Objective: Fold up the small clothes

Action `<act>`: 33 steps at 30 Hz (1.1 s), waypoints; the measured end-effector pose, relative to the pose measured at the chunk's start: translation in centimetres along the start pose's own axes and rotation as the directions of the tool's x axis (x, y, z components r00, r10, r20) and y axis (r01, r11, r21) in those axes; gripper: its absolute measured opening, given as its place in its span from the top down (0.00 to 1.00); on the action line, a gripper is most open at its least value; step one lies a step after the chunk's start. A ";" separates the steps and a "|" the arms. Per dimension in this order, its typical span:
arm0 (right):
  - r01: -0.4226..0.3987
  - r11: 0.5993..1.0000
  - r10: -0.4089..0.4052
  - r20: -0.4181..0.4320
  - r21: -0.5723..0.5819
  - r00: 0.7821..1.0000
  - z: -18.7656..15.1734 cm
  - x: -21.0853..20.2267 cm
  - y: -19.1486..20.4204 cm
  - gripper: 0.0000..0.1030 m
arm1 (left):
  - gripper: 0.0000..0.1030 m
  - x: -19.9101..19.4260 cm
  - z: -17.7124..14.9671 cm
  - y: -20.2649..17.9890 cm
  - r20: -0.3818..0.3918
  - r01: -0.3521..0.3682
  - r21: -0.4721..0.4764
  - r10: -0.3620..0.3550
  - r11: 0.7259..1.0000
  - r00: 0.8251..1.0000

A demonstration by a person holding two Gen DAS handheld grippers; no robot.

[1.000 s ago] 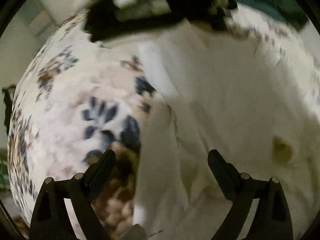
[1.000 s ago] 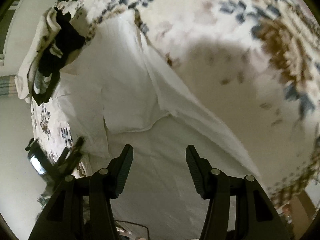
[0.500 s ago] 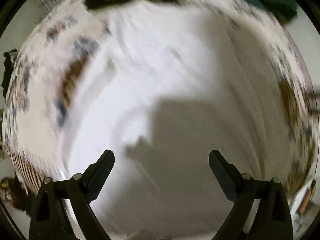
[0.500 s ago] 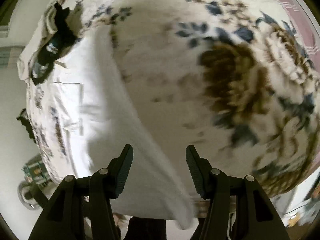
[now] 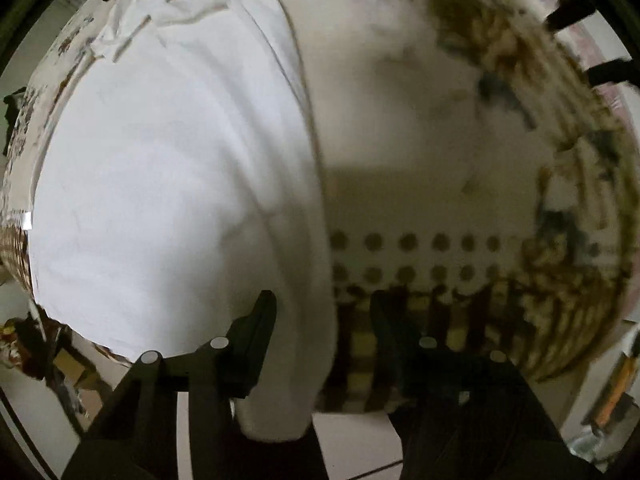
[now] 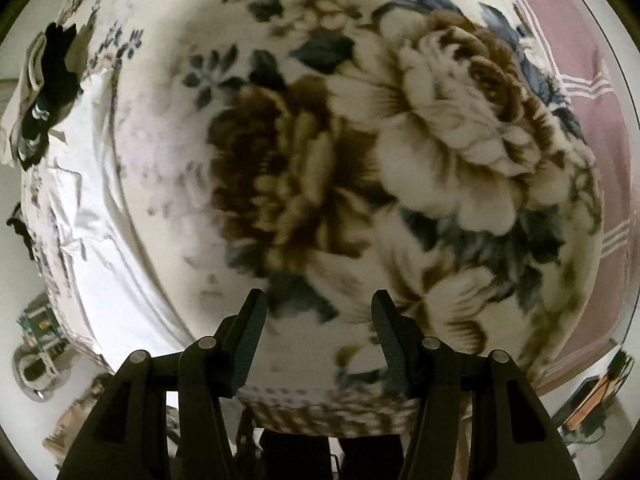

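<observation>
A white garment [image 5: 172, 168] lies spread on a floral blanket [image 5: 420, 128]. Its near edge hangs over the bed's front edge. In the left wrist view my left gripper [image 5: 322, 316] is open at the bed's front edge, with the garment's right hem hanging between its fingers. The fingers do not pinch it. In the right wrist view the garment [image 6: 92, 216] lies at the far left. My right gripper [image 6: 318, 316] is open and empty above the big brown flowers of the blanket [image 6: 360, 152], well to the right of the garment.
A black and white pile of clothes [image 6: 44, 92] lies at the far end of the bed. A pink striped cloth [image 6: 580, 80] covers the bed's right side. The floor and clutter [image 6: 36, 344] show below the bed's front edge.
Both grippers have pulled back toward the bed's front edge and swung right. The left gripper's jaws have narrowed. The right gripper has left the garment and is now over bare blanket.
</observation>
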State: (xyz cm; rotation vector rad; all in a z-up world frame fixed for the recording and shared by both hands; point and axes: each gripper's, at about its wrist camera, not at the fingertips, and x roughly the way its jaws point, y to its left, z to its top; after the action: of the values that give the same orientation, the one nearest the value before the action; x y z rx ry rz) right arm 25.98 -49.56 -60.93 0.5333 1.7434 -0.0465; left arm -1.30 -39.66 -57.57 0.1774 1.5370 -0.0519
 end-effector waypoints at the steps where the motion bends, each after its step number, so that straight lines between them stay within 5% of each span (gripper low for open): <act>1: 0.007 1.000 -0.007 -0.004 -0.011 1.000 0.1 0.1 -0.4 0.45 | 0.56 1.0 -0.1 -0.3 -0.012 -0.020 -0.003 0.020 1.000 1.000; 2: 0.012 1.000 -0.012 -0.007 -0.020 1.000 0.1 0.1 -0.6 0.45 | 0.58 1.5 -0.1 -0.4 -0.010 -0.034 -0.009 0.034 0.999 0.999; 5: 0.020 0.999 -0.021 -0.013 -0.042 1.000 0.6 0.0 -0.9 0.45 | 0.98 1.4 -0.5 0.3 0.037 -0.024 -0.050 0.026 0.998 0.999; 11: -0.023 0.995 0.022 -0.003 -0.097 1.000 3.2 -0.4 1.7 0.45 | 0.99 -1.5 -2.0 3.3 0.122 0.046 -0.108 -0.033 0.993 0.992; 20: -0.137 0.954 0.135 -0.026 -0.265 0.990 12.5 2.6 14.0 0.45 | 0.99 -4.6 -2.4 6.4 0.133 0.073 -0.193 -0.048 0.979 0.990; 28: -0.273 0.933 0.274 -0.029 -0.236 0.961 23.3 6.2 23.5 0.45 | 0.99 -4.6 -1.0 8.7 0.119 0.088 -0.259 -0.059 0.962 0.991; 33: -0.324 0.927 0.312 -0.091 -0.189 0.946 25.5 9.2 26.9 0.45 | 0.99 -4.1 -0.7 10.2 0.097 0.100 -0.306 -0.074 0.947 0.993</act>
State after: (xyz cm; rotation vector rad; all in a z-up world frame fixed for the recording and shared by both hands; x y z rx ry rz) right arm 58.08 -30.54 -69.12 0.6664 1.6758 0.3771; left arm -0.62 -29.87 -52.64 -0.1425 1.4473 0.1117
